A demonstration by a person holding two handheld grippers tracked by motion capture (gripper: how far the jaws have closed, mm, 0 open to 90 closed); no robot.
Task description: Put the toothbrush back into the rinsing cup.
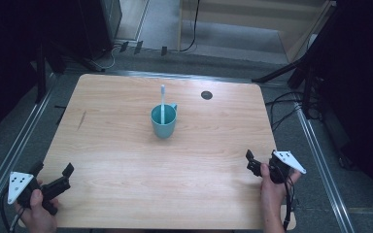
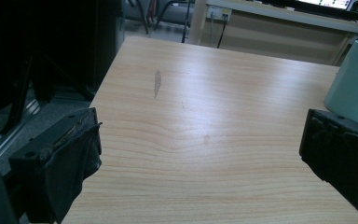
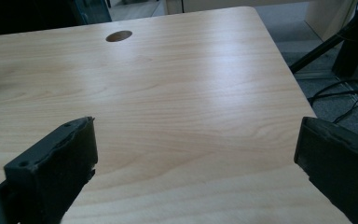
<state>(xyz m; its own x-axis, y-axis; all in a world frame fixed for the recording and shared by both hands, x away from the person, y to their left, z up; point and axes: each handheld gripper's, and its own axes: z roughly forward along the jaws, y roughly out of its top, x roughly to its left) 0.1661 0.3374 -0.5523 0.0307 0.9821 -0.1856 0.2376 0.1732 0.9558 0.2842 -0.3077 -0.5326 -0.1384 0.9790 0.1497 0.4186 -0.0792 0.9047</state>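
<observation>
From the high view, your left gripper (image 1: 53,174) sits at the near left corner of the table (image 1: 126,145) and your right gripper (image 1: 261,161) at the near right edge, both spread wide and empty, well apart from the teal mug (image 1: 163,121) standing mid-table with a white toothbrush (image 1: 162,103) upright in it. In the left gripper view the jaws are wide, with the mug off to the far right. In the right gripper view the jaws are wide too, only a sliver of mug at the left edge, plus the cable hole (image 3: 119,36) up ahead. My guess: bump the brush handle coming in and you could tip the mug.
</observation>
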